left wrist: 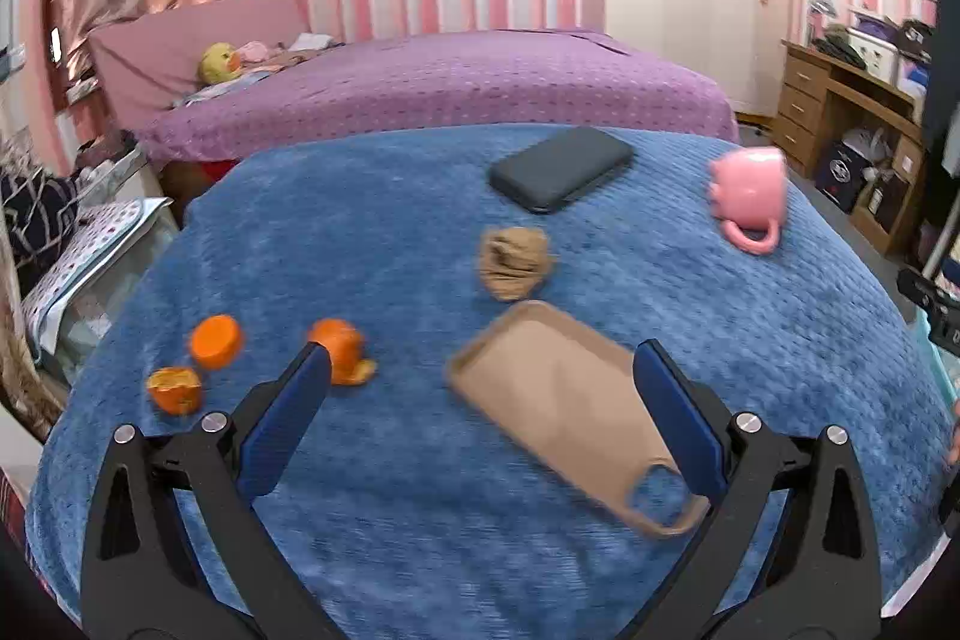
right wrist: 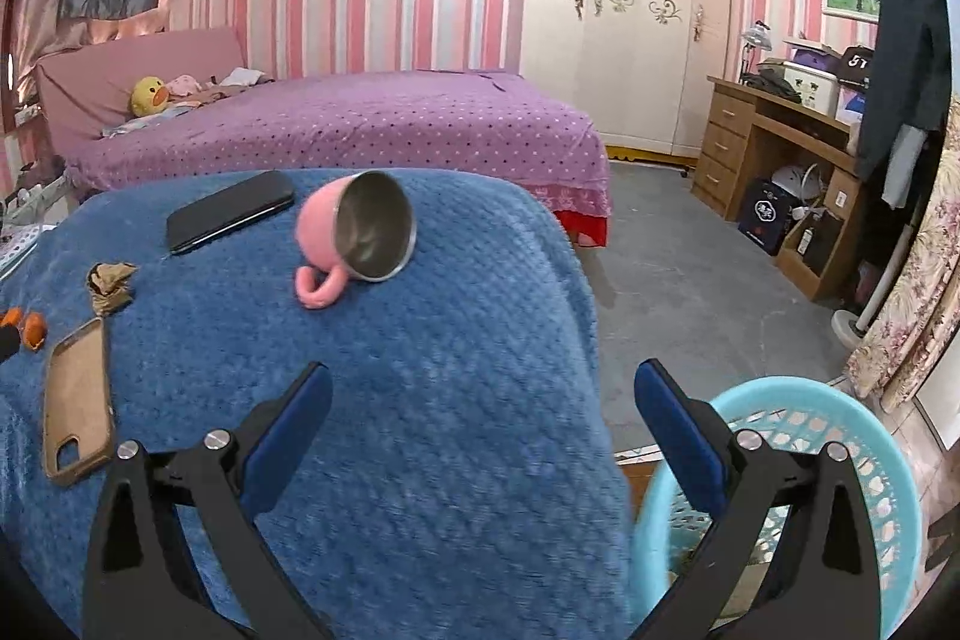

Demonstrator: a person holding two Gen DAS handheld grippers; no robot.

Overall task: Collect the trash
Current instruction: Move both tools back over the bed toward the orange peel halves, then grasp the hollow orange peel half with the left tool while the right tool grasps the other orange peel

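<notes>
On the blue blanket [left wrist: 390, 250] lie three orange peel pieces [left wrist: 216, 340] [left wrist: 174, 388] [left wrist: 343, 349] at the left and a crumpled brown paper ball [left wrist: 514, 262] in the middle. My left gripper [left wrist: 480, 370] is open just above the blanket, with its left fingertip by the nearest peel and a tan phone case [left wrist: 570, 412] between its fingers. My right gripper [right wrist: 483, 388] is open and empty over the blanket's right edge [right wrist: 420, 340], beside a light blue plastic basket [right wrist: 840, 418] on the floor. The brown paper ball [right wrist: 111, 286] and peel [right wrist: 33, 328] show far left there.
A black phone [left wrist: 561, 169] and a tipped pink cup [left wrist: 750, 196] lie at the blanket's far side; the phone [right wrist: 231, 211] and cup [right wrist: 360, 232] show in the right wrist view too. A purple bed [left wrist: 450, 82] stands behind, a wooden desk [right wrist: 774, 160] at the right.
</notes>
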